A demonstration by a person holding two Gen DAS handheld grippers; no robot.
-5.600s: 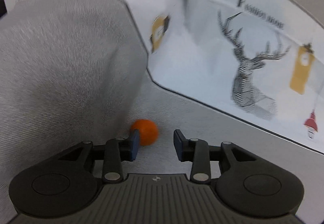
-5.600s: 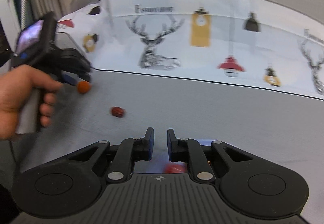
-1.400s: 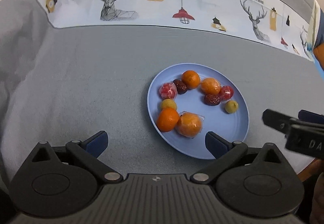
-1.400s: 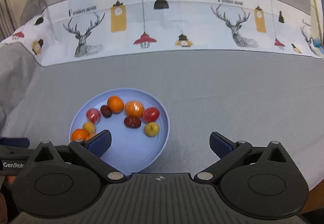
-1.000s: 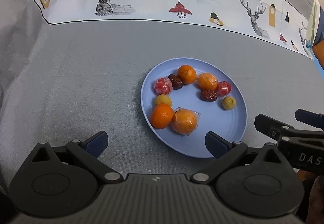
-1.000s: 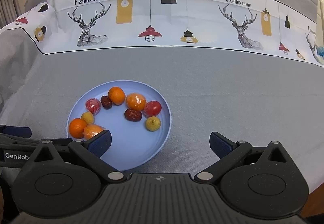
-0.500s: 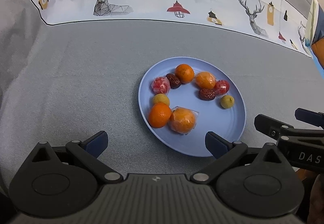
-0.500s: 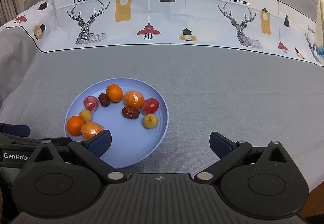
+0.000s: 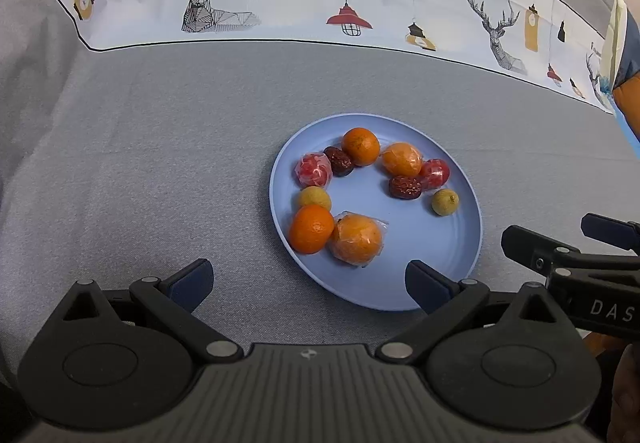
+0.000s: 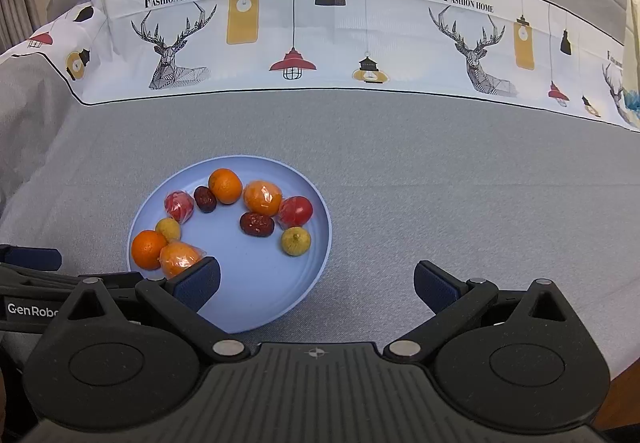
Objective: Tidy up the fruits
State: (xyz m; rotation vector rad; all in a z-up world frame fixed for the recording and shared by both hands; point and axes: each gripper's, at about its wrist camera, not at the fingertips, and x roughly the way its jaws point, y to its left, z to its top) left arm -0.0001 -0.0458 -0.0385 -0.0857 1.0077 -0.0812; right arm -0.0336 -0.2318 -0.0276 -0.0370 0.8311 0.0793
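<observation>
We see both tongs spread wide and empty — the left gripper (image 9: 308, 279) and the right gripper (image 10: 318, 283). The fruits (image 9: 356, 151) all lie on the blue plate (image 9: 440, 271) mid-frame, on the grey cloth (image 9: 160, 163).

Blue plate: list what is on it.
On the blue plate: two bare oranges, two wrapped oranges, two wrapped red fruits, two dried dates, two small yellow fruits. The left gripper's finger covers the near rim.

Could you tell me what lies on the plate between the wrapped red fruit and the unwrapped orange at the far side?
A dark red date lies between the wrapped red fruit and the orange, seen in both wrist views.
</observation>
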